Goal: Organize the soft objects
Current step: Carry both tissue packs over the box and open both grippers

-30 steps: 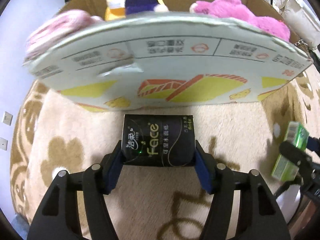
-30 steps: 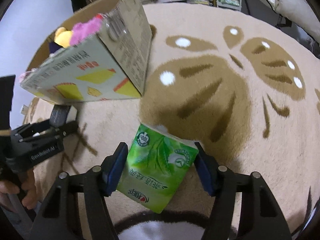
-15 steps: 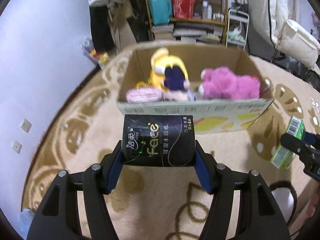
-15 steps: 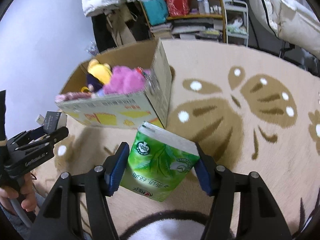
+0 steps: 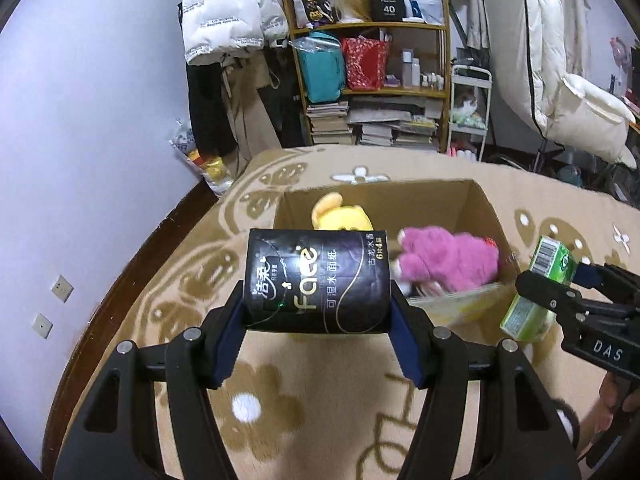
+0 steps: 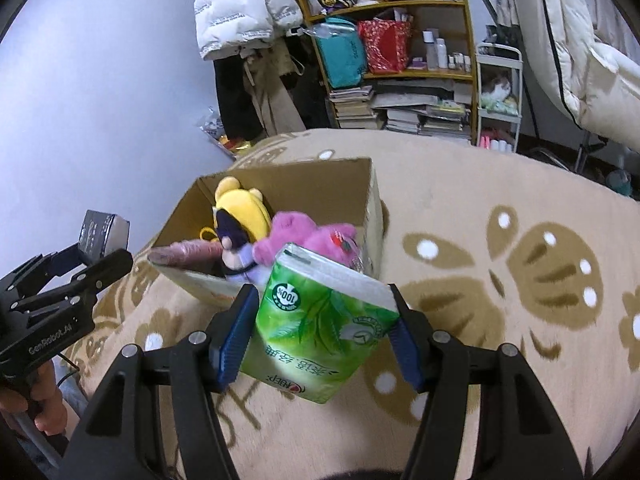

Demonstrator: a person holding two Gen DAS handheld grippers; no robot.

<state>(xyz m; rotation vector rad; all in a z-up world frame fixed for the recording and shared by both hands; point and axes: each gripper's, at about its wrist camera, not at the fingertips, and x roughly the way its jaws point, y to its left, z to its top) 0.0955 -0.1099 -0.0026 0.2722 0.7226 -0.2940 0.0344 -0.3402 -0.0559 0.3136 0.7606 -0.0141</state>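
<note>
My left gripper is shut on a black tissue pack and holds it up in front of the open cardboard box. My right gripper is shut on a green tissue pack, held above the rug near the box's right corner. The box holds a yellow plush, a pink plush and a pink striped item. The green pack and right gripper also show at the right of the left wrist view. The left gripper and black pack show at the left of the right wrist view.
The box stands on a beige rug with brown patterns. A cluttered shelf with bags and books stands behind it, with hanging coats to its left and white bedding at the right. A lilac wall is on the left.
Both grippers have risen with their packs and now look down into the box from higher up. The box's inside and the room behind have come into view.
</note>
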